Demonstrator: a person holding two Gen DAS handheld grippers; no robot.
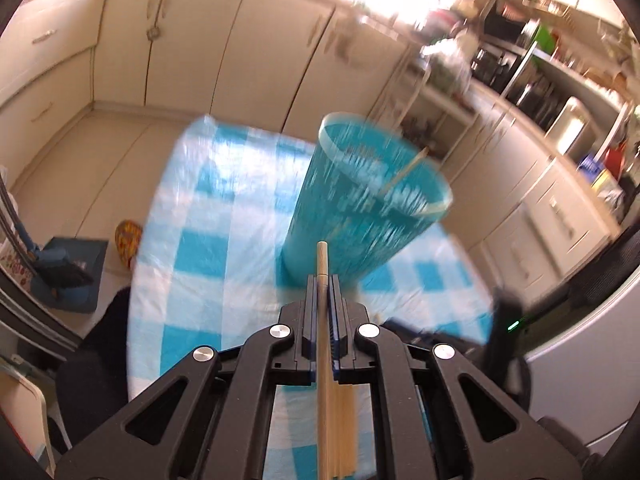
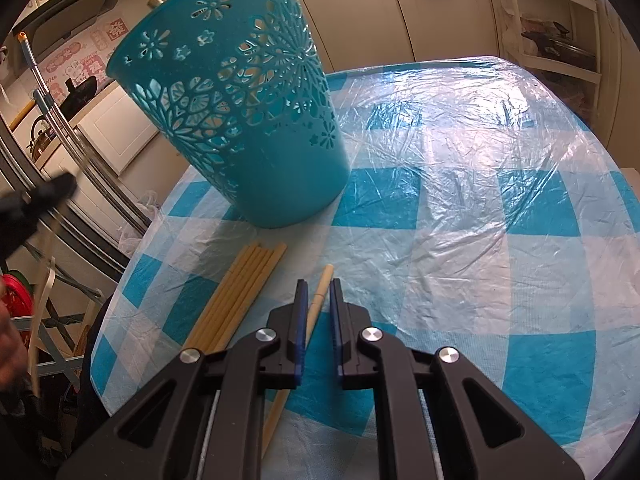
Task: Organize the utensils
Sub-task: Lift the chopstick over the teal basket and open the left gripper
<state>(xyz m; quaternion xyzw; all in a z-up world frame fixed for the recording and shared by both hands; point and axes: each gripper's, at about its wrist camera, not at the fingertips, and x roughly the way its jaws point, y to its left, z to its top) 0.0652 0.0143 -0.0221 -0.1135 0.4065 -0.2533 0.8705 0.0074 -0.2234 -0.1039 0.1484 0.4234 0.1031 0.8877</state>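
Observation:
A teal perforated holder stands on the checked table, also in the right wrist view. A chopstick leans inside it. My left gripper is shut on one wooden chopstick and holds it above the table, just short of the holder. My right gripper is open, its jaws on either side of a single chopstick that lies on the table. A bundle of several chopsticks lies to its left. The left gripper shows blurred at the far left.
The table has a blue and white checked cloth under clear plastic. Cream kitchen cabinets stand behind. A shelf unit is at the back right. A dustpan lies on the floor at the left.

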